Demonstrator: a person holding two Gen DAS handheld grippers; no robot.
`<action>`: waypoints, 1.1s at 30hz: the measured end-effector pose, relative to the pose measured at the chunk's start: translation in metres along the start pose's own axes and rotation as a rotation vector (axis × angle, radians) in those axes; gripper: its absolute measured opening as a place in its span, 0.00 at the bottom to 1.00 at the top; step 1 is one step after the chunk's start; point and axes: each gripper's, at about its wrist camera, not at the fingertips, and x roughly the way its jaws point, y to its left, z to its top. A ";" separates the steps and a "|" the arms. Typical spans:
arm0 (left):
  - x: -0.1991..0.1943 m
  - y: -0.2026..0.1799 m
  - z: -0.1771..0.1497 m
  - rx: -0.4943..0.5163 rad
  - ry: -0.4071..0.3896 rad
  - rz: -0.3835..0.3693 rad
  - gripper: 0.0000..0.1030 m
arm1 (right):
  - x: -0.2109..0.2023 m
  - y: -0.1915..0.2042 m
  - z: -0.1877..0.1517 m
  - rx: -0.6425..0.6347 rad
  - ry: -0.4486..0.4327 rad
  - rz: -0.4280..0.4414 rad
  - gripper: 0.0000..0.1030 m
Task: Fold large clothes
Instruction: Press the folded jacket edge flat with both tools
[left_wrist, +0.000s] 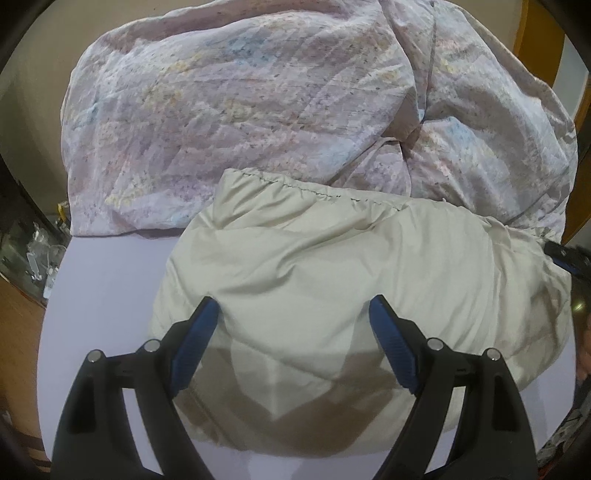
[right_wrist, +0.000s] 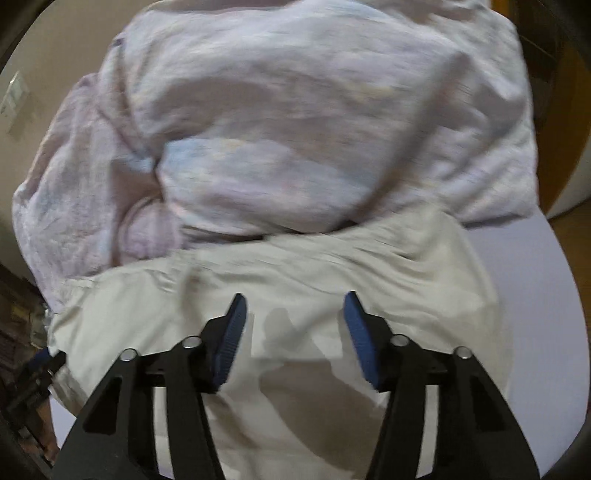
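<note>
A puffy cream jacket (left_wrist: 351, 258) lies bunched on the lavender bed sheet (left_wrist: 103, 288), its gathered hem toward the far side. My left gripper (left_wrist: 293, 301) hovers over the jacket's near part, blue pads wide apart, nothing between them. In the blurred right wrist view the same jacket (right_wrist: 332, 266) spreads below my right gripper (right_wrist: 295, 296), which stands open above the fabric without holding it. The sheet (right_wrist: 535, 295) shows bare to the right. Each gripper appears at the edge of the other's view, and I cannot tell whether either touches the jacket.
A rumpled pastel floral quilt (left_wrist: 240, 110) is heaped behind the jacket and fills the far side of the bed (right_wrist: 295, 129). Wooden floor and clutter (left_wrist: 33, 251) lie past the bed's left edge. A wooden door frame (left_wrist: 532, 33) stands at far right.
</note>
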 end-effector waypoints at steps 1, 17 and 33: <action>0.001 -0.001 0.001 0.004 -0.001 0.006 0.82 | 0.003 -0.006 -0.004 0.007 0.004 -0.010 0.51; 0.067 -0.005 0.021 0.023 -0.018 0.231 0.95 | 0.086 -0.026 -0.015 -0.085 0.107 -0.181 0.53; 0.115 0.006 0.020 -0.012 -0.121 0.220 0.98 | 0.108 -0.033 -0.027 -0.138 -0.101 -0.158 0.63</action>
